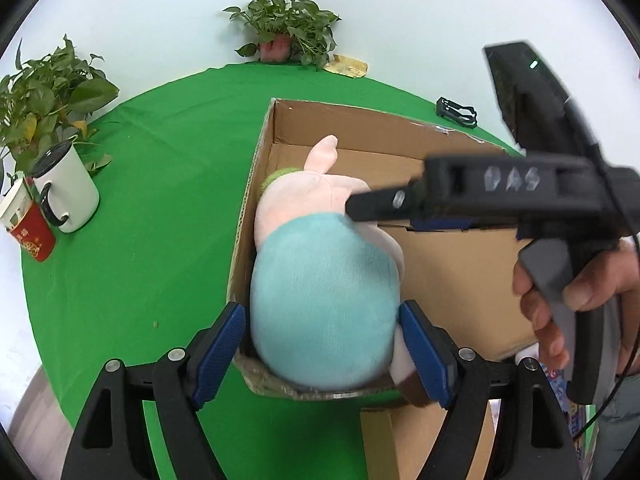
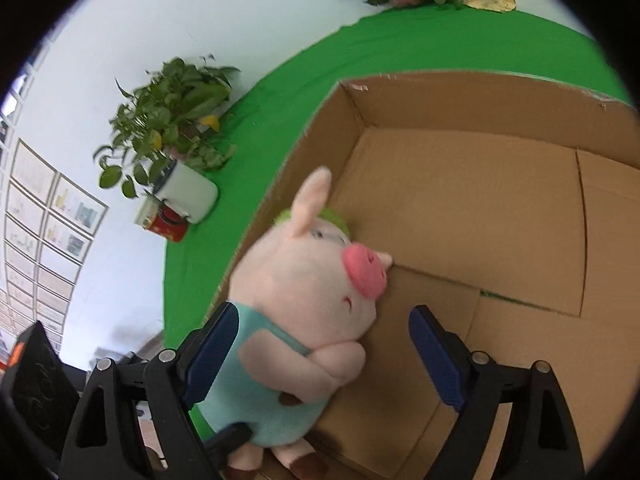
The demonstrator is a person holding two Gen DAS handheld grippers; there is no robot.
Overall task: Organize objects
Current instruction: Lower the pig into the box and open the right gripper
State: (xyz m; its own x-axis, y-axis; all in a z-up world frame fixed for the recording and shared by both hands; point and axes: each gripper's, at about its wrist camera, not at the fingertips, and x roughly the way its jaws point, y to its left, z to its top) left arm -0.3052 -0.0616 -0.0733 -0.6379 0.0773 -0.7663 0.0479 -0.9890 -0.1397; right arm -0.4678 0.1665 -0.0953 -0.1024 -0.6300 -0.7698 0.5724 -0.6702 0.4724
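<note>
Your left gripper (image 1: 322, 344) has the plush pig (image 1: 320, 280) pinched by its teal bottom, blue pads pressed into both sides, and the toy hangs head-first into the open cardboard box (image 1: 460, 264) at the box's left wall. From the right wrist view the pig's snout touches or nearly touches the box floor, ear up, body leaning along that side wall. Your right gripper (image 2: 324, 356) is spread wide with nothing in it, one pad beside the pig's back, the other out over the bare cardboard. To finish this well, I'd say lower the left a touch more so the head takes the weight before you let go; release too high and the round body may tip back over the near rim. Keep the right claw clear of the pig's arm so it doesn't snag. The white mug (image 1: 66, 192) and red cup (image 1: 30, 232) stand well apart on the green cloth (image 1: 160, 200).
</note>
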